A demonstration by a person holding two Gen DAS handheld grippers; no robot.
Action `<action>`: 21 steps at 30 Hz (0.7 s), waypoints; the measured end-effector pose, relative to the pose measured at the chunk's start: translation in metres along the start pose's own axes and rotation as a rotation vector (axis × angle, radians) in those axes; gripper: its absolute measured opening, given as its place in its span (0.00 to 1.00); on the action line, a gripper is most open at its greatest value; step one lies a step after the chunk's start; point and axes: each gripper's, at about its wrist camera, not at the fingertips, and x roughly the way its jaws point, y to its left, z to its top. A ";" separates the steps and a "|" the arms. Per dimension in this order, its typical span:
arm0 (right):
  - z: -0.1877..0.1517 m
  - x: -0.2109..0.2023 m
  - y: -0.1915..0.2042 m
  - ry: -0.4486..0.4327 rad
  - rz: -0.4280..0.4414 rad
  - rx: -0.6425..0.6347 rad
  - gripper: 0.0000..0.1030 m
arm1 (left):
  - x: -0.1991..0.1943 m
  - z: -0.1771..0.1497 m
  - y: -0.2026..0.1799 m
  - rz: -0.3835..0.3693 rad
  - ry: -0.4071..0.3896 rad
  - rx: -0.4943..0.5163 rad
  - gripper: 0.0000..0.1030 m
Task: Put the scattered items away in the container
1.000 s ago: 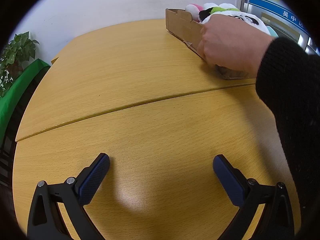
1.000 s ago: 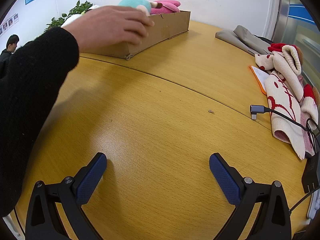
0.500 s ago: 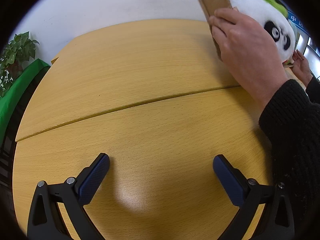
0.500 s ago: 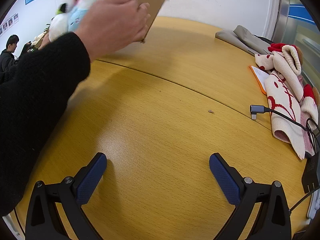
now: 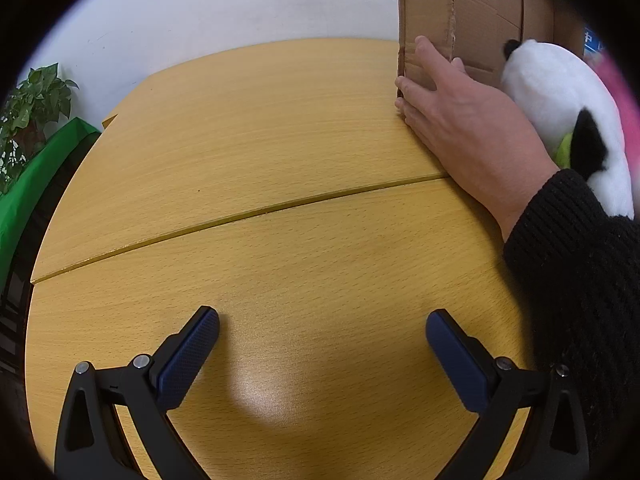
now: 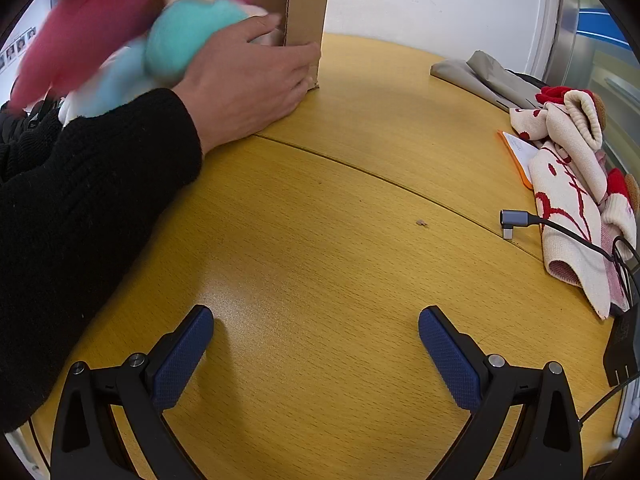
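Both claws are seen spread wide with nothing between their pads: the left gripper at the bottom of its frame, the right gripper likewise, each over bare table. Neither is engaged, presumably because the toys are not yet laid out for collection. A cardboard box is stood on edge at the upper right of the left view and gripped by a bare hand in a black sleeve, apparently so that its contents are tipped out. A panda toy is seen at the right edge beside that hand. In the right view a teal toy and a pink toy, both blurred, are at the upper left against the box; whether they are falling or resting cannot be told. A knitted cloth and a cable plug lie at the right, well apart.
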 end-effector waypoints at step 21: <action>0.000 0.000 0.000 0.000 0.000 0.000 1.00 | -0.001 -0.002 -0.003 -0.002 0.000 0.003 1.00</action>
